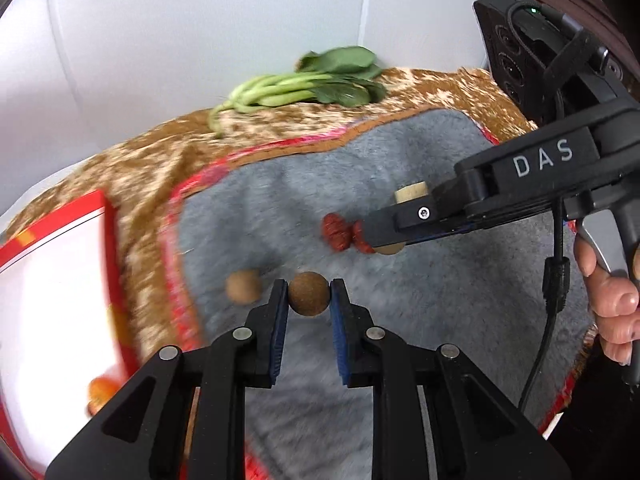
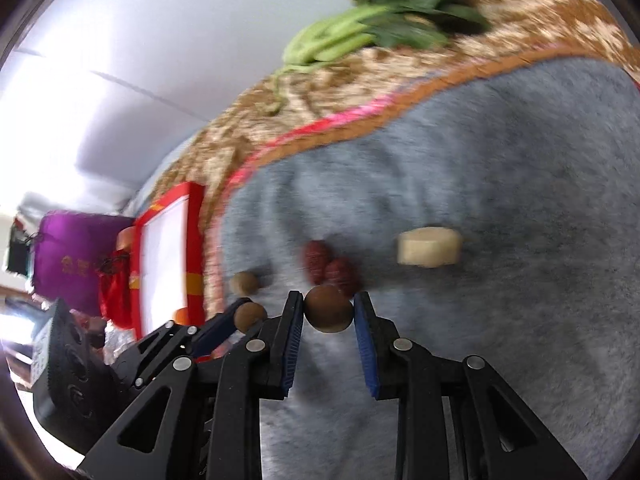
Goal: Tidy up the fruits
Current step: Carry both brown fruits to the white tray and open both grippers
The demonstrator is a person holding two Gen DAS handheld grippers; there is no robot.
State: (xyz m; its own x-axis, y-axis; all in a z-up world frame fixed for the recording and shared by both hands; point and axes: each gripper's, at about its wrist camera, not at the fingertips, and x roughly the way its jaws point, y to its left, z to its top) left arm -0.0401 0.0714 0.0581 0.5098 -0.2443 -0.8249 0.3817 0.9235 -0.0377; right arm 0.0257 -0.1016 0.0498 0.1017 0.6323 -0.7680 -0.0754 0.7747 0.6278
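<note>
Left tool (image 1: 309,294) is clenched on a round brown fruit (image 1: 309,293), pads pressed to both its sides above the grey mat (image 1: 400,320). Right tool (image 2: 329,314) is clamped the same way on a second brown fruit (image 2: 329,309); the left view shows it from the side, with a hand (image 1: 612,304) on its trigger. Just left of the left tool, a third brown fruit (image 1: 244,287) sits loose on the mat. That makes three brown round ones, two of them gripped. Beyond the tools lie two wrinkled red dates (image 2: 330,268), touching each other, and further on one pale cut chunk (image 2: 429,247). At the mat's left edge stands a red-rimmed white box (image 1: 52,300), with something orange (image 1: 100,392) beside its near corner; its inside is washed out, contents unclear. Far back on the brown patterned cloth (image 1: 152,160) lies one bunch of leafy greens (image 1: 312,84).
</note>
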